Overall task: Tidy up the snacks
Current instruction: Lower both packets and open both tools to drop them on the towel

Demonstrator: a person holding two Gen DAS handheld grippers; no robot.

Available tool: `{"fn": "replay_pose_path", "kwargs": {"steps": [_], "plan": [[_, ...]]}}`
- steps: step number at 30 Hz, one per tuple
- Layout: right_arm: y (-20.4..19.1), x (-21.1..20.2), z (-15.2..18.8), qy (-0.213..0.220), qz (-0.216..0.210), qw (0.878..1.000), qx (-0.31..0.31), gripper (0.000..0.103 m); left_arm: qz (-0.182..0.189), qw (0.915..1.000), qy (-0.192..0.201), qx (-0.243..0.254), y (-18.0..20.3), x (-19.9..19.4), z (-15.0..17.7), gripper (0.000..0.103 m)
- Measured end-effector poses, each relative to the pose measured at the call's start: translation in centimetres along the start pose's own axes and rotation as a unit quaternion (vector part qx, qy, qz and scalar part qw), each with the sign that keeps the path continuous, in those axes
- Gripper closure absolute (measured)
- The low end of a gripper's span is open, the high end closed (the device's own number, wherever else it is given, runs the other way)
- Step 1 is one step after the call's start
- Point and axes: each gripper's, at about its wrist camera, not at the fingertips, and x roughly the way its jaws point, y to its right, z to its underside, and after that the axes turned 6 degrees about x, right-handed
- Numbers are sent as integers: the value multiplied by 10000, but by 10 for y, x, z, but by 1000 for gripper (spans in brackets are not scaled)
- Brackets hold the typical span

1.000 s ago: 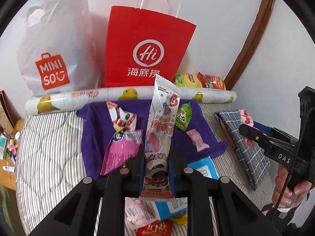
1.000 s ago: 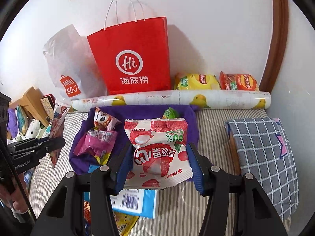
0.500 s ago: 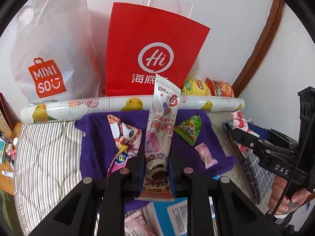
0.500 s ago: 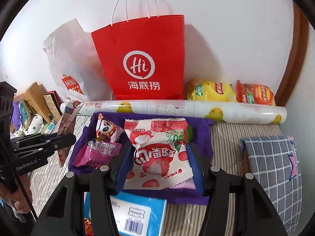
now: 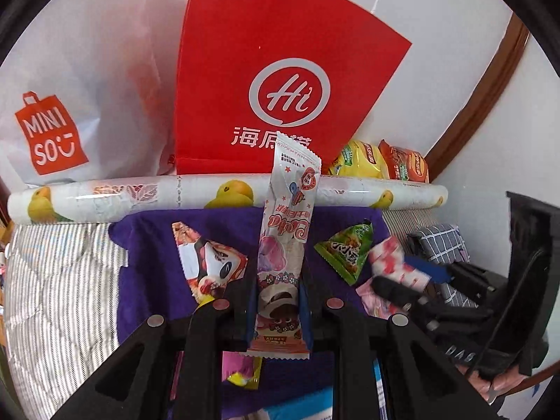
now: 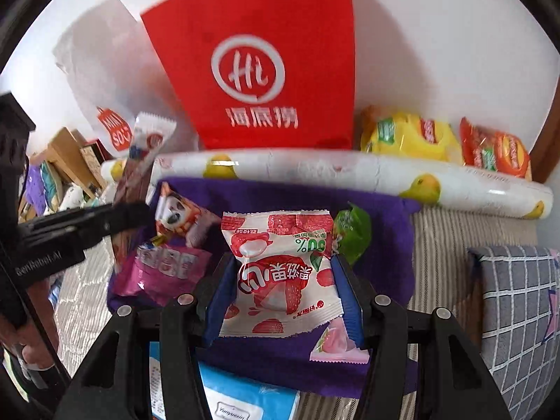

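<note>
My left gripper (image 5: 276, 280) is shut on a long white and pink snack stick packet (image 5: 285, 238), held upright above the purple cloth (image 5: 147, 280). My right gripper (image 6: 280, 280) is shut on a white strawberry candy packet (image 6: 276, 276) over the same cloth (image 6: 381, 245). On the cloth lie a panda-print packet (image 5: 210, 262), a green triangular packet (image 5: 346, 248), a magenta packet (image 6: 164, 273) and a small pink candy (image 6: 336, 344). The red paper bag (image 5: 273, 80) stands at the wall behind; it also shows in the right wrist view (image 6: 259, 70). The right gripper shows at the right of the left wrist view (image 5: 402, 280).
A white Miniso bag (image 5: 70, 98) stands left of the red bag. A rolled duck-print sheet (image 5: 140, 196) lies along the cloth's far edge. Yellow and orange chip bags (image 6: 444, 140) sit at the wall. A grey checked pillow (image 6: 518, 301) lies right. A blue box (image 6: 245, 402) is near.
Both grippers have moved forward toward the red bag, still holding their packets. The red bag now looms larger in both views, and the right gripper has come closer to the left.
</note>
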Motion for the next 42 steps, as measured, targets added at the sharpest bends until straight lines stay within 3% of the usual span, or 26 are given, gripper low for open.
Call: {"fn": "replay_pose_path", "kwargs": {"steps": [14, 25, 26, 27, 29, 35, 42], "plan": [[-9, 69, 18, -1100, 169, 9932, -338, 48, 139, 9992, -357, -92, -10, 29, 4, 84], [0, 88, 22, -1457, 110, 9889, -258, 46, 342, 9969, -663, -239, -11, 44, 10, 84], [-1, 92, 16, -1484, 93, 9885, -290, 42, 338, 9969, -669, -238, -11, 44, 10, 84], [-2, 92, 16, -1486, 77, 9884, -294, 33, 327, 9969, -671, -229, -11, 45, 11, 84], [-3, 88, 14, -1426, 45, 9895, -248, 27, 317, 9969, -688, -224, -11, 45, 11, 84], [1, 43, 1, -883, -7, 9958, -236, 27, 402, 9957, -795, -251, -6, 54, 10, 84], [25, 3, -15, -261, -9, 9995, 197, 27, 564, 9931, -987, -280, 5, 70, 13, 84]]}}
